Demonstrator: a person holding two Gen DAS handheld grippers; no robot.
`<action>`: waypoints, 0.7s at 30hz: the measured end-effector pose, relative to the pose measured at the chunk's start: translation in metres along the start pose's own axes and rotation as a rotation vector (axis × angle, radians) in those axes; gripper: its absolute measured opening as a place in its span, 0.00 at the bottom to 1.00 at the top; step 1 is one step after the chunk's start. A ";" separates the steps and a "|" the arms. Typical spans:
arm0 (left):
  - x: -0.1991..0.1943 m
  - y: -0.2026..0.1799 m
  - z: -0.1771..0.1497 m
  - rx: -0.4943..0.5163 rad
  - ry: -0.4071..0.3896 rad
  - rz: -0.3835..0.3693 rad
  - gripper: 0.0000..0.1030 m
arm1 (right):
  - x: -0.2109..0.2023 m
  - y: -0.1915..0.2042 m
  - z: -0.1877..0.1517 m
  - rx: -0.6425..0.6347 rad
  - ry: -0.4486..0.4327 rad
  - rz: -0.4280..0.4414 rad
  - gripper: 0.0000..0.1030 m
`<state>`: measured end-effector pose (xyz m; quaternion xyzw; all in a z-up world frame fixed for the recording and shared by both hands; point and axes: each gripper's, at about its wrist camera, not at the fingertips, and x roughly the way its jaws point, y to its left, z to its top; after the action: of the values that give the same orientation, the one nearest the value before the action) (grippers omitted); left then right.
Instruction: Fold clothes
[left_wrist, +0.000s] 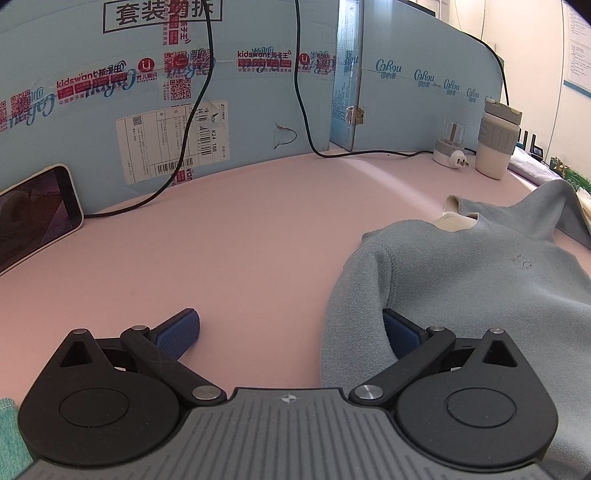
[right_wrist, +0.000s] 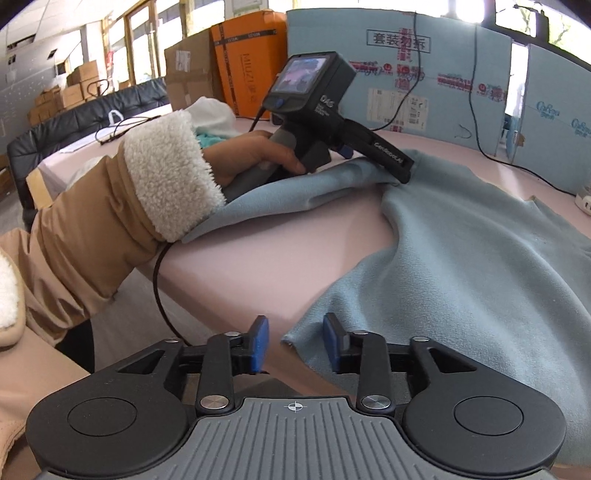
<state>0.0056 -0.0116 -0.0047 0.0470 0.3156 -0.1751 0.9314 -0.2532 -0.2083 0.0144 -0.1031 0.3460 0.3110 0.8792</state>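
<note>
Blue pads of the right gripper (right_wrist: 295, 341) are seen nearest in the right wrist view; its jaws stand apart, and a corner of the light blue garment (right_wrist: 480, 266) hangs just between them, not pressed by either pad. No earlier state is told here. The garment is spread over the pink tabletop (right_wrist: 266, 236) and droops over its near edge.

In the left wrist view the left gripper (left_wrist: 291, 332) is held low over the tabletop with its jaws wide apart; one pad is bare, the other is partly covered by a fold of the garment, which is not clamped.

Behind the garment a cup with a lid (left_wrist: 496, 142) and a white plug adapter (left_wrist: 450, 151) are placed, well apart from a phone (left_wrist: 37, 214) leaning at the left. Black cables (left_wrist: 192, 110) hang down across the blue cardboard wall (left_wrist: 258, 122), where "kidswant" and "K24 188" can be read. An orange box (right_wrist: 251, 55) stands further back.

The left gripper is grasped by a hand (right_wrist: 255, 155) coming out of a tan sleeve (right_wrist: 92, 229) with a white fleece cuff, resting on the garment.
</note>
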 end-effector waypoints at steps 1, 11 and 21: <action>0.000 0.000 0.000 0.000 0.000 0.000 1.00 | 0.001 0.002 0.000 -0.012 0.003 0.006 0.44; 0.000 0.000 0.000 0.000 0.000 0.000 1.00 | 0.000 0.001 -0.006 -0.046 -0.026 -0.081 0.10; 0.000 -0.001 0.000 -0.002 0.001 -0.002 1.00 | -0.015 0.001 -0.005 -0.006 -0.038 0.019 0.09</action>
<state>0.0053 -0.0122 -0.0045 0.0460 0.3161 -0.1758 0.9312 -0.2655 -0.2168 0.0209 -0.0967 0.3291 0.3225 0.8822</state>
